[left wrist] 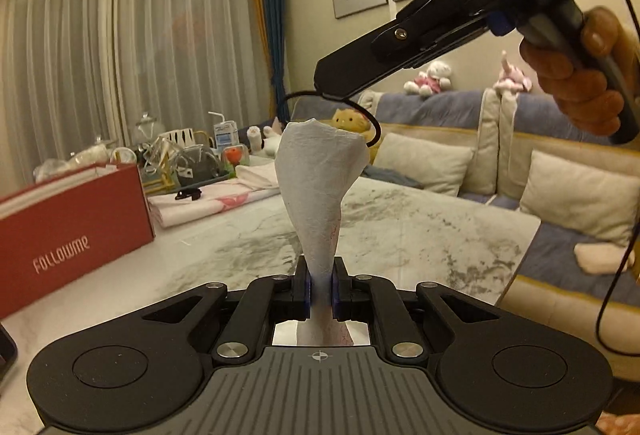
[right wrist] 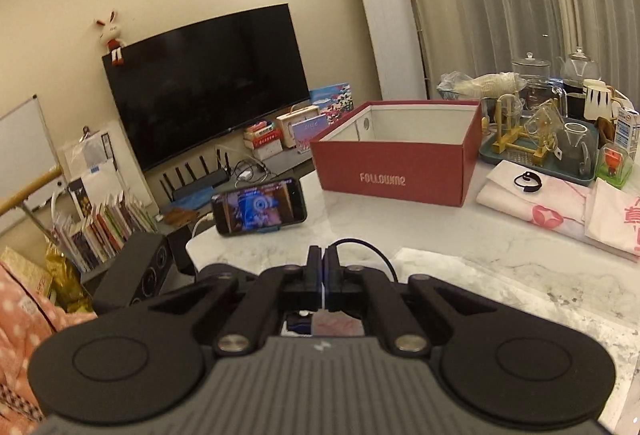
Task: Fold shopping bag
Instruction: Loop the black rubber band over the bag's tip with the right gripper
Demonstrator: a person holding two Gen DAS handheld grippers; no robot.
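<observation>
In the left wrist view my left gripper (left wrist: 320, 269) is shut on the narrow lower end of a rolled white shopping bag (left wrist: 320, 171). The bag stands upright and flares wider at its top. My right gripper (left wrist: 325, 85), held by a hand (left wrist: 580, 75), reaches in from the upper right, just above the bag's top. It is shut on a thin black elastic band (left wrist: 372, 123), whose loop hangs around the bag's upper edge. In the right wrist view the right gripper (right wrist: 322, 255) has its jaws together, and the band (right wrist: 372, 249) arcs out to the right of them.
An open red box (right wrist: 394, 165) stands on the marble table (left wrist: 420, 235). Folded pink-and-white bags (right wrist: 536, 203) with another black band (right wrist: 528, 181) lie beside a tray of glassware (right wrist: 532, 139). A phone (right wrist: 260, 211) leans at the table's edge; a sofa (left wrist: 480, 163) lies beyond.
</observation>
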